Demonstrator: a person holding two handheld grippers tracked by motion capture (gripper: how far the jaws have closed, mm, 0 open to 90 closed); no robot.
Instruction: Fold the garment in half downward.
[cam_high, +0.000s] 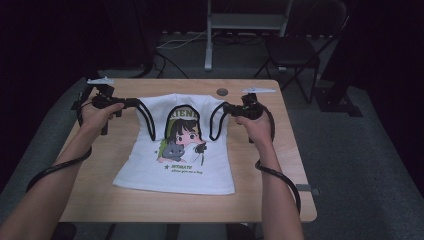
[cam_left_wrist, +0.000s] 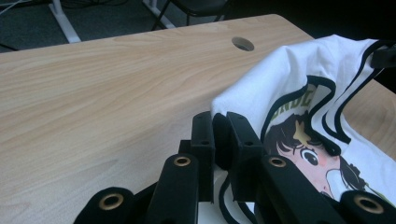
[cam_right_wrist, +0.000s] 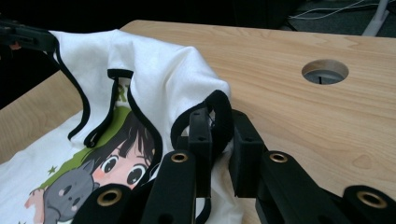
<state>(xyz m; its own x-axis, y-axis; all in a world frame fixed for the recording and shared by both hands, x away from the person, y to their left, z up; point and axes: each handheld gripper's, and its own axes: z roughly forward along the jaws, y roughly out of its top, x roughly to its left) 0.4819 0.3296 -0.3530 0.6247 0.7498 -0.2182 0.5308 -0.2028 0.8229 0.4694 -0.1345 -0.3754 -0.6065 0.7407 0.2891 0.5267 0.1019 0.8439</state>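
A white sleeveless top (cam_high: 175, 160) with black trim and a cartoon print lies on the wooden table (cam_high: 250, 165), its hem toward the person. Its two shoulders are lifted off the wood. My left gripper (cam_high: 136, 103) is shut on the left shoulder strap; in the left gripper view the top's (cam_left_wrist: 289, 79) fabric sits pinched between the jaws of that gripper (cam_left_wrist: 220, 123). My right gripper (cam_high: 225, 108) is shut on the right shoulder strap, and in the right gripper view the black-trimmed strap (cam_right_wrist: 219, 109) loops between the jaws of that gripper (cam_right_wrist: 219, 122).
A round cable hole (cam_high: 222, 92) sits in the table near its far edge. A dark chair (cam_high: 295, 50) and a grey metal stand (cam_high: 245, 22) are on the floor behind the table. Cables trail from both grippers along the forearms.
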